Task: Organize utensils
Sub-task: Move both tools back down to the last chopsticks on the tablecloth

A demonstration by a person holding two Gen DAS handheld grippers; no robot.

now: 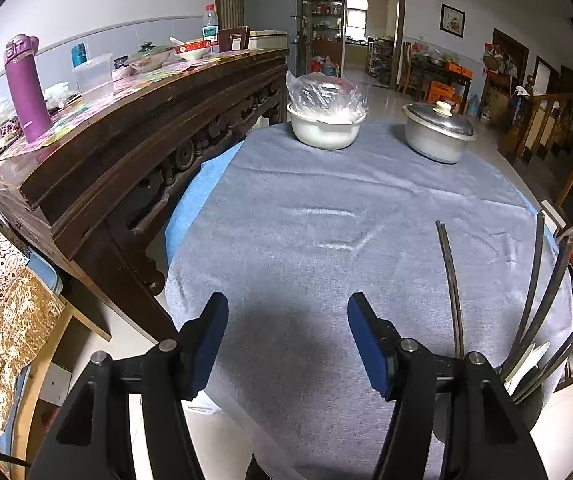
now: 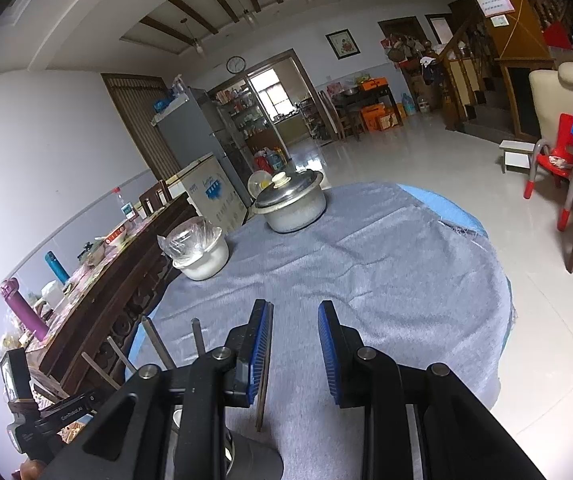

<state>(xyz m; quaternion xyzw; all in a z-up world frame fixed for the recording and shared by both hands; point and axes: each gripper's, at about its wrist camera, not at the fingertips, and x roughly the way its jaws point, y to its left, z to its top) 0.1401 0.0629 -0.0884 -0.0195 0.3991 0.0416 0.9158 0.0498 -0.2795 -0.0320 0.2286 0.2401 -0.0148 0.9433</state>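
A pair of dark chopsticks [image 1: 451, 280] lies on the grey tablecloth [image 1: 306, 220], right of my left gripper [image 1: 288, 320], which is open and empty above the cloth. At the right edge a metal holder [image 1: 532, 396] holds several dark chopsticks [image 1: 534, 292] and a white spoon [image 1: 526, 368]. In the right wrist view my right gripper [image 2: 295, 340] is open; a thin dark chopstick [image 2: 265, 364] rests against its left pad, not clamped. Chopstick tips [image 2: 154, 340] stick up at the left, above the holder [image 2: 178, 420].
A white bowl covered with plastic [image 1: 324, 120] and a lidded metal pot [image 1: 438, 130] stand at the far side of the table. A dark carved sideboard [image 1: 126, 128] with a purple bottle [image 1: 26, 88] runs along the left. A red chair [image 2: 554, 160] stands at the right.
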